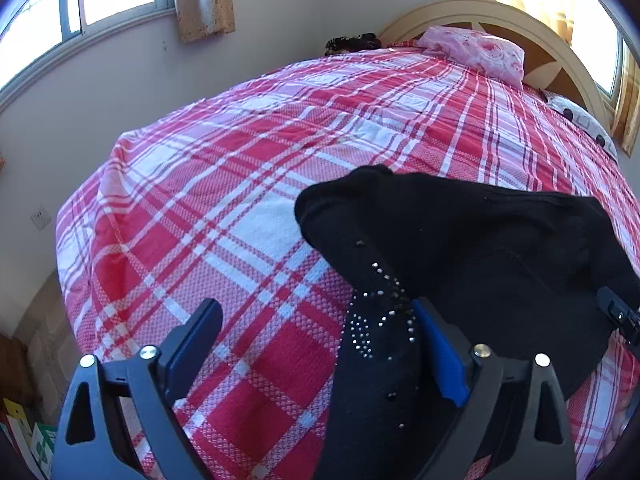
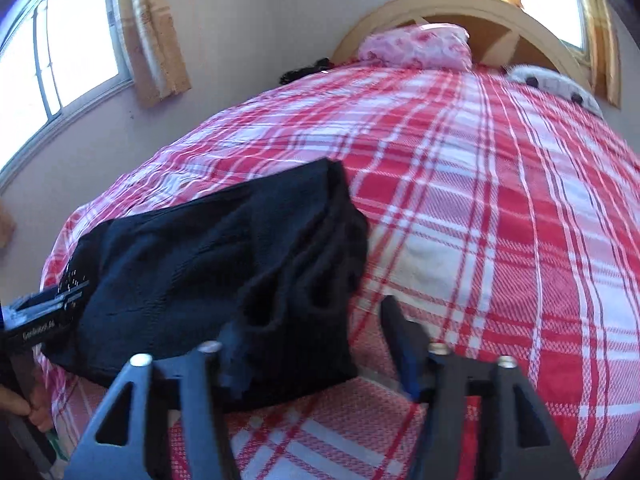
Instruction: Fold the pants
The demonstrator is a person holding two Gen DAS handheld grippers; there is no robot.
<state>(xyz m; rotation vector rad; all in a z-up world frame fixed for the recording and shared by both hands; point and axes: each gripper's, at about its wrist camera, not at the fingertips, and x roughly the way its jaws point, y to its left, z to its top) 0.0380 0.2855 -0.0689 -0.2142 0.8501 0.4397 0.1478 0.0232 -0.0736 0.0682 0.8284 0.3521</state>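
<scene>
Black pants (image 1: 480, 248) lie folded in a bundle on the near part of the bed. A strip with small silver studs (image 1: 376, 312) runs along their left edge. My left gripper (image 1: 316, 320) is open wide; the studded edge lies between its jaws against the right blue pad (image 1: 440, 356), far from the left pad. In the right wrist view the pants (image 2: 192, 256) fill the left half. My right gripper (image 2: 312, 328) is open, with the bunched right end of the pants between its jaws near the left finger (image 2: 232, 340).
The bed (image 1: 248, 184) has a red and white plaid sheet. A pink pillow (image 1: 476, 54) lies at the curved wooden headboard (image 1: 560, 60), with a white patterned cushion (image 2: 552, 80) beside it. A dark item (image 1: 352, 44) sits at the far edge. Windows and curtains line the walls.
</scene>
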